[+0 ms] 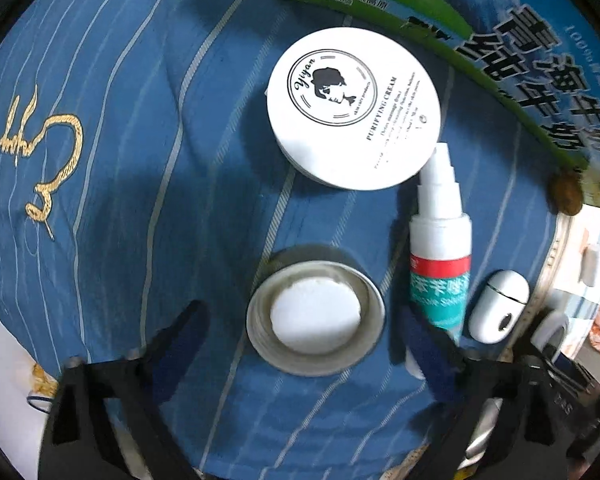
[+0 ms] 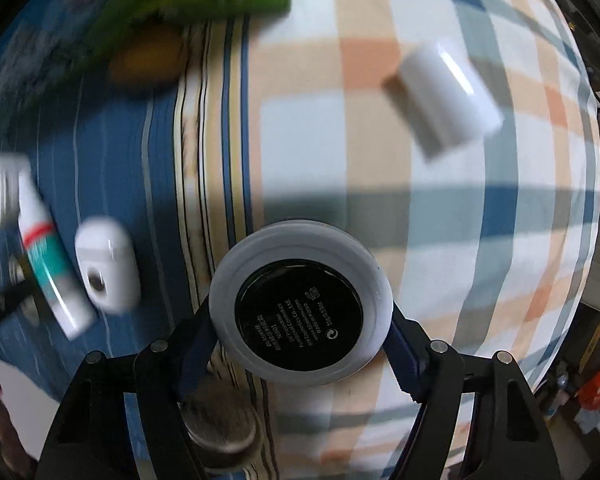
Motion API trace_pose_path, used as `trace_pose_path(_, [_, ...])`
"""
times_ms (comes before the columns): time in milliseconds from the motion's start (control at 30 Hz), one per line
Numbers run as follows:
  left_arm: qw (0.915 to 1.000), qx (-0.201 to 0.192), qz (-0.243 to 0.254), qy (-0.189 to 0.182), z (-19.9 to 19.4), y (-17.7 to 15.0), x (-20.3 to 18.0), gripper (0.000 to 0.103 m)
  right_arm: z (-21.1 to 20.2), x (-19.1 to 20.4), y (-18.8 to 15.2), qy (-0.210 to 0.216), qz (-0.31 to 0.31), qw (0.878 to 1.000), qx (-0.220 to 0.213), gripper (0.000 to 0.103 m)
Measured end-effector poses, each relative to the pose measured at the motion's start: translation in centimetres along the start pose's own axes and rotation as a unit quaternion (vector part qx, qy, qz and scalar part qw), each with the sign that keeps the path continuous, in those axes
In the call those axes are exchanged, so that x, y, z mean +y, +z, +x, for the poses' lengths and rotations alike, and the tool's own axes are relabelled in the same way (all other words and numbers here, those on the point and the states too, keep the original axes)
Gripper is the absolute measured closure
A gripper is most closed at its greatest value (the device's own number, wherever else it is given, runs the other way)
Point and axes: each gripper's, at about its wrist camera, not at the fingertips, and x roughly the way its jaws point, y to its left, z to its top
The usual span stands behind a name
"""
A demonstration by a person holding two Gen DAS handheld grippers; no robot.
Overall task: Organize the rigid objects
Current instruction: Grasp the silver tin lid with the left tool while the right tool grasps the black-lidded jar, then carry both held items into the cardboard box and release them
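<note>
lid (image 1: 315,312) with white liner sits between the parted left hand-held gripper (image 1: 300,336); right hand-held gripper (image 2: 302,334) clamps a compact (image 2: 300,304).

You can read "Yiyan" and "PURIFYING CREAM" on the white cream jar lid (image 1: 354,108); the milk carton (image 1: 540,80) shows "青海牛奶".

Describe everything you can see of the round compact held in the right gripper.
The round compact is a flat disc, seen underside-first: a glossy black base with small white print, ringed by a wide pale white-grey rim that looks like plastic. It appears closed. The right gripper pinches it at opposite rim edges, its blue-padded fingers touching left and right. It is held above the bedding, over the seam between the striped blue cover and the plaid sheet, touching nothing else.
</note>
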Motion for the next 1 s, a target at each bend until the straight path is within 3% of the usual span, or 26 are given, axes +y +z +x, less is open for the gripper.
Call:
trace_pose_path(33, [1.0, 0.001, 0.002, 0.001, 0.4, 0.0, -0.1, 0.037, 0.3, -0.2, -0.5, 0.003, 0.0, 1.0, 0.003, 0.026])
trace_pose_path(67, [1.0, 0.002, 0.004, 0.002, 0.8, -0.1, -0.3, 0.04, 0.3, -0.3, -0.4, 0.006, 0.001, 1.0, 0.005, 0.026])
trace_pose_path(200, [0.9994, -0.016, 0.017, 0.026, 1.7, -0.7, -0.7, 0.04, 1.5, -1.4, -0.1, 0.016, 0.013, 1.0, 0.006, 0.024])
trace_pose_path(367, [0.9998, -0.014, 0.006, 0.013, 3.2, -0.7, -0.1, 0.037, 2.1, -1.5, 0.4, -0.004, 0.023, 1.0, 0.006, 0.024])
trace_pose_path(533, [0.9994, -0.024, 0.021, 0.011, 3.2, -0.7, 0.0, 0.041, 2.6, -2.1, -0.3, -0.008, 0.054, 0.998, 0.005, 0.025])
trace_pose_path(700, [0.9969, -0.051, 0.044, 0.041, -0.5, -1.9, 0.2, 0.041, 2.9, -3.8, -0.3, -0.016, 0.066, 0.998, 0.011, 0.026])
trace_pose_path(733, [0.9966, -0.055, 0.047, 0.04, -1.1, -2.0, 0.1, 0.041, 2.5, -2.5, 0.2, -0.014, 0.066, 0.998, 0.009, 0.026])
trace_pose_path(1000, [0.9855, -0.141, 0.094, 0.017, -10.0, -6.2, -1.8, 0.041, -6.6, -1.6, -2.9, 0.028, 0.033, 0.998, -0.04, 0.026])
